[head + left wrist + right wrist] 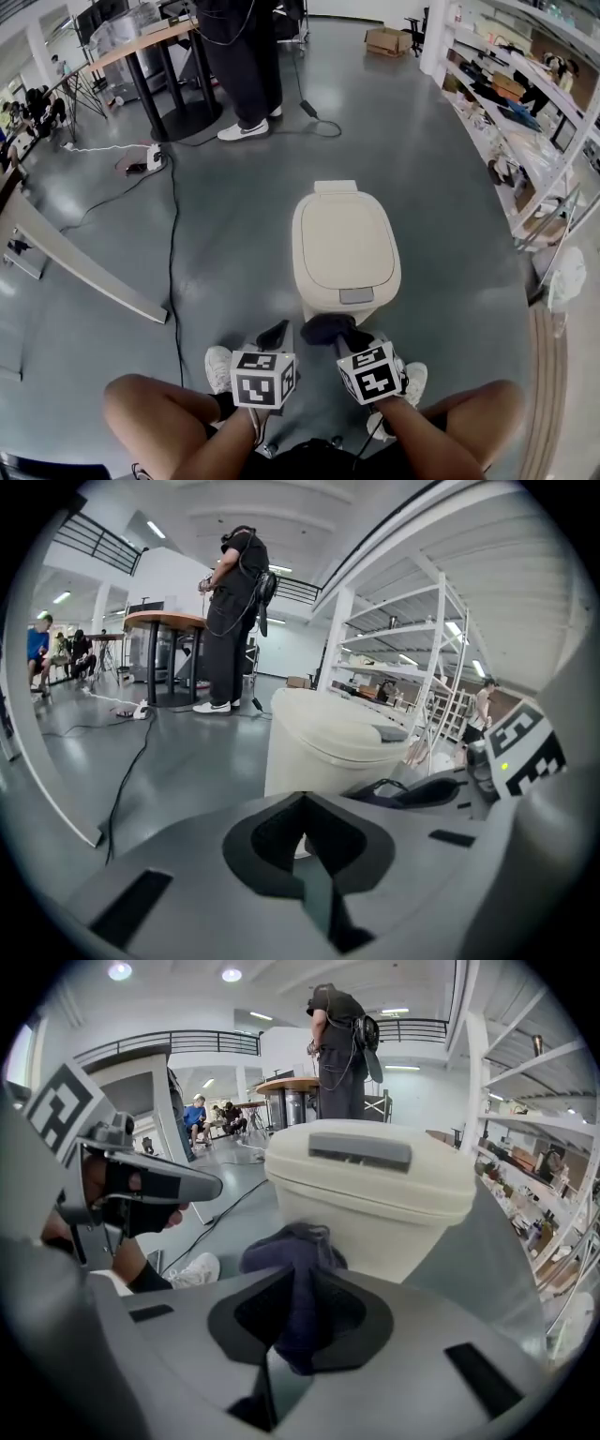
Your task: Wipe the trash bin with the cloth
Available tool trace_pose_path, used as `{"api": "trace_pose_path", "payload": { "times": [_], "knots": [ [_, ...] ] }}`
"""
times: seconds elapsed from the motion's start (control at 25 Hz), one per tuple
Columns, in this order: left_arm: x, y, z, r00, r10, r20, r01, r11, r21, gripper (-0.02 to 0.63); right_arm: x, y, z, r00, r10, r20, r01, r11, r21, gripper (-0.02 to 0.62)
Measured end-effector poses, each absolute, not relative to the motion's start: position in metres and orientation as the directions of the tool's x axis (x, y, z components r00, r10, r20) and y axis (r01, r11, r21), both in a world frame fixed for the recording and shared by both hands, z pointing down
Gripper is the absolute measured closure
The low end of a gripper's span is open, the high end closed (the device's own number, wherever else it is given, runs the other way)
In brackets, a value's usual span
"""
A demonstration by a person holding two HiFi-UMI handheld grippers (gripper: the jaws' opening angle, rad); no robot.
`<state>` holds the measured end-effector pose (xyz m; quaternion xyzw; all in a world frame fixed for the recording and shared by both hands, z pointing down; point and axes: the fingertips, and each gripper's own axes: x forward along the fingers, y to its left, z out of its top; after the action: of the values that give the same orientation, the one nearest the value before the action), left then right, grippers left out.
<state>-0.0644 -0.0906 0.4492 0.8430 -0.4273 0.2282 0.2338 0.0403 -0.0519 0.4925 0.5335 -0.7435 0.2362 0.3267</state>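
A cream trash bin (pixel 345 246) with a shut lid stands on the grey floor just ahead of my knees. My right gripper (pixel 330 332) is near the bin's front and is shut on a dark blue cloth (pixel 322 326). In the right gripper view the cloth (pixel 292 1252) bunches out between the jaws of the right gripper (pixel 302 1314), just short of the bin (pixel 375 1194). My left gripper (pixel 275 335) hangs to the left of the bin's base, shut with nothing in it. In the left gripper view, the left gripper (pixel 302 829) points past the bin (pixel 323 747).
A person (pixel 239 66) stands at a round-based table (pixel 183 117) at the back. A black cable (pixel 173 244) runs along the floor left of the bin. A power strip (pixel 153 156) lies further back. Shelving (pixel 525 122) lines the right side. A slanted beam (pixel 80 267) lies at the left.
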Motion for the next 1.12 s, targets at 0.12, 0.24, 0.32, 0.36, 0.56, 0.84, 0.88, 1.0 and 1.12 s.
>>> {"api": "trace_pose_path", "payload": {
  "times": [0.12, 0.24, 0.32, 0.36, 0.56, 0.84, 0.88, 1.0, 1.12],
  "knots": [
    [-0.072, -0.095, 0.455, 0.520, -0.618, 0.590, -0.838, -0.503, 0.211, 0.606, 0.027, -0.059, 0.497, -0.237, -0.628, 0.742, -0.940, 0.340, -0.013, 0.545],
    [-0.078, -0.091, 0.465, 0.506, -0.606, 0.614, -0.843, -0.498, 0.203, 0.606, 0.018, -0.062, 0.503, -0.243, -0.612, 0.753, -0.935, 0.355, -0.013, 0.545],
    [-0.080, -0.087, 0.472, 0.501, -0.595, 0.629, -0.843, -0.499, 0.199, 0.606, 0.019, -0.064, 0.507, -0.234, -0.607, 0.760, -0.934, 0.358, -0.002, 0.545],
    [-0.080, -0.086, 0.476, 0.499, -0.591, 0.634, -0.843, -0.501, 0.196, 0.606, 0.022, -0.066, 0.509, -0.228, -0.606, 0.762, -0.934, 0.357, 0.004, 0.545],
    [-0.067, -0.078, 0.486, 0.515, -0.559, 0.650, -0.831, -0.512, 0.218, 0.606, 0.040, -0.069, 0.518, -0.197, -0.603, 0.773, -0.946, 0.324, 0.011, 0.545],
    [-0.041, -0.073, 0.494, 0.545, -0.519, 0.659, -0.805, -0.543, 0.237, 0.606, 0.068, -0.071, 0.528, -0.155, -0.594, 0.790, -0.959, 0.284, 0.025, 0.545],
    [-0.036, -0.073, 0.496, 0.549, -0.513, 0.660, -0.801, -0.549, 0.239, 0.606, 0.071, -0.070, 0.529, -0.152, -0.592, 0.791, -0.961, 0.277, 0.023, 0.545],
    [-0.024, -0.072, 0.500, 0.555, -0.498, 0.666, -0.790, -0.566, 0.235, 0.606, 0.081, -0.069, 0.532, -0.145, -0.589, 0.795, -0.967, 0.256, 0.013, 0.545],
    [-0.012, -0.072, 0.502, 0.556, -0.486, 0.674, -0.780, -0.585, 0.222, 0.606, 0.097, -0.068, 0.536, -0.128, -0.584, 0.802, -0.971, 0.237, 0.018, 0.545]
  ]
}}
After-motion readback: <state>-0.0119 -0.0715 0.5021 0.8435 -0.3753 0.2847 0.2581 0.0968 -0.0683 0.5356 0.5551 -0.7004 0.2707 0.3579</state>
